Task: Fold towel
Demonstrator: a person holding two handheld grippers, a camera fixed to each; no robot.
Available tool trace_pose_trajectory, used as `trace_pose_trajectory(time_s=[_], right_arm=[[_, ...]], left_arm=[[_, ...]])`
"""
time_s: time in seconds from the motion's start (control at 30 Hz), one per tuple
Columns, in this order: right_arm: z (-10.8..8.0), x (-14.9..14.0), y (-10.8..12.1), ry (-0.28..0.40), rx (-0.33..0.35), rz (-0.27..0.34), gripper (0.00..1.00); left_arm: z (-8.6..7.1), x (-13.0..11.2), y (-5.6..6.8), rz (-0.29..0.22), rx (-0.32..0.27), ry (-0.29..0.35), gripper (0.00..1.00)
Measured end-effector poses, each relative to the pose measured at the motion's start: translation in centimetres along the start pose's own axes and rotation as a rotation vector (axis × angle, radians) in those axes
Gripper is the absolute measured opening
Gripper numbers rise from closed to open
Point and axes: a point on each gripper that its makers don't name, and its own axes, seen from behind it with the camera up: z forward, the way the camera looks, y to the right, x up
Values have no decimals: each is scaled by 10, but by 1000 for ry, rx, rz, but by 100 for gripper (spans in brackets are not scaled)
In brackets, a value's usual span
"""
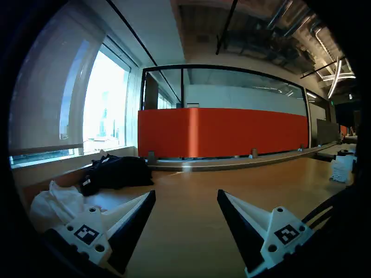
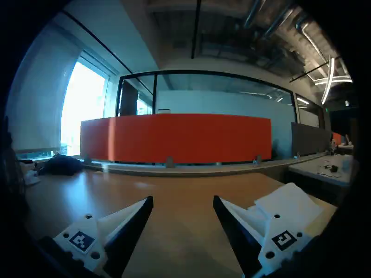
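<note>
In the left gripper view my left gripper (image 1: 186, 193) is open, held low over a bare wooden table (image 1: 195, 217), with nothing between its fingers. A stack of folded white towels (image 1: 342, 169) sits at the table's far right edge. In the right gripper view my right gripper (image 2: 182, 198) is also open over the wooden table (image 2: 181, 194), its fingers empty. A folded white towel (image 2: 290, 201) lies on the table just beyond and to the right of the right finger.
A black bag or garment (image 1: 116, 171) and a crumpled white bag (image 1: 58, 206) lie at the table's left by the window; the dark bag (image 2: 62, 164) shows far left. An orange partition (image 1: 222, 132) backs the table. Another desk (image 2: 329, 169) stands at right.
</note>
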Motion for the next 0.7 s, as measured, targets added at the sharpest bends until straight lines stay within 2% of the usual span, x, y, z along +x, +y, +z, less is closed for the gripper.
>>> trace_pose_trajectory(time_s=[0.7], right_arm=[[-1,0,0,0,0,0,100]], left_arm=[[0,2,0,-3,-3,-1,99]])
